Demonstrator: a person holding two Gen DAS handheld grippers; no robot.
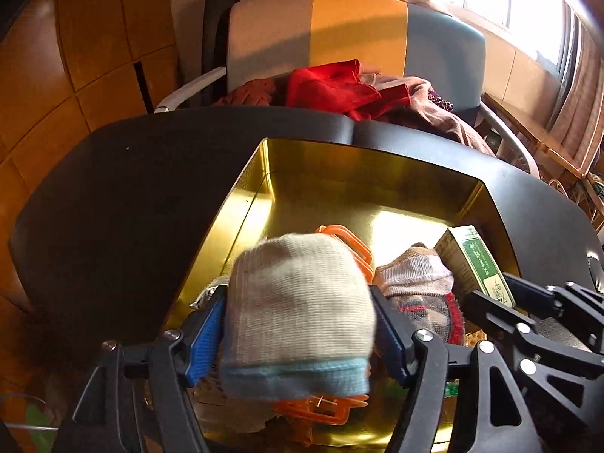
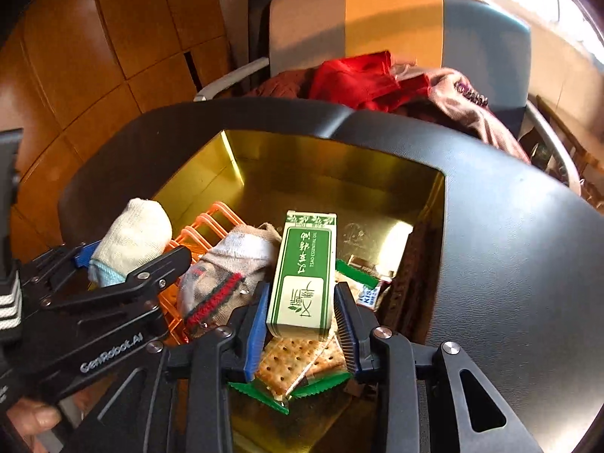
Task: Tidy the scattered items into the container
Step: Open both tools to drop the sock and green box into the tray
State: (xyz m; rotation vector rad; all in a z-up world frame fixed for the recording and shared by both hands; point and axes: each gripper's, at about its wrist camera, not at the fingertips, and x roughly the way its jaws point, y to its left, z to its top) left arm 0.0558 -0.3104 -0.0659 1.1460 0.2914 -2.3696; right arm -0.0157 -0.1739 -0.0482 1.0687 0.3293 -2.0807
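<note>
A gold-lined open box (image 1: pixel 339 173) (image 2: pixel 339 173) sits on a dark table. My left gripper (image 1: pixel 298 321) is shut on a cream sock with a blue cuff (image 1: pixel 302 302) and holds it over the box's left side; the sock also shows in the right wrist view (image 2: pixel 132 238). My right gripper (image 2: pixel 302 321) stands over the box around a green and white carton (image 2: pixel 305 271), its pads close beside it with small gaps. In the box lie orange plastic hangers (image 2: pixel 204 226), a striped sock (image 2: pixel 226 268) and cracker packets (image 2: pixel 294 362).
The dark table (image 1: pixel 113 196) (image 2: pixel 509 264) surrounds the box. Behind it stands a chair (image 1: pixel 339 37) piled with red and brown clothes (image 1: pixel 339 87). A wooden floor lies to the left, a bright window to the right.
</note>
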